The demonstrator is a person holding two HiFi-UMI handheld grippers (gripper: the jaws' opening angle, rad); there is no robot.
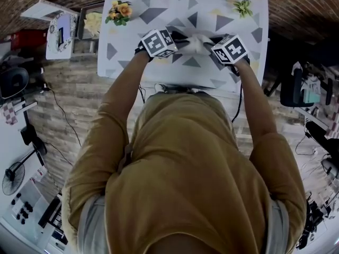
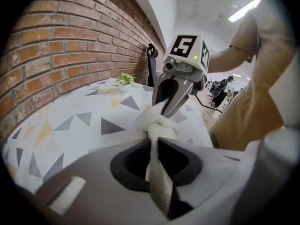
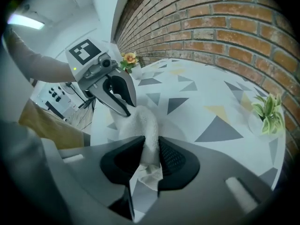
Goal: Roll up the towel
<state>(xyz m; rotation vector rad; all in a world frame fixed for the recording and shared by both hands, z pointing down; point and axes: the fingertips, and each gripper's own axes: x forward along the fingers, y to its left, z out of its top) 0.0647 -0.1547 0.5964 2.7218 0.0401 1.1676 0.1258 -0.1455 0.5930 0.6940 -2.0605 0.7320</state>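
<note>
A small white towel (image 1: 195,44) lies bunched into a short roll on the patterned table (image 1: 212,4), stretched between my two grippers. My left gripper (image 1: 175,42) is shut on its left end; in the left gripper view the towel (image 2: 158,125) runs pinched between the dark pads. My right gripper (image 1: 212,47) is shut on the other end, and the towel (image 3: 143,125) shows squeezed between its pads in the right gripper view. Each gripper view looks straight at the opposite gripper, the right gripper (image 2: 164,108) and the left gripper (image 3: 127,110), both biting the cloth.
A pot of orange flowers (image 1: 119,11) stands at the table's left edge and a small green plant (image 1: 243,7) at the far right. A brick wall (image 3: 225,22) runs behind the table. Cables, a chair and equipment crowd the floor on both sides.
</note>
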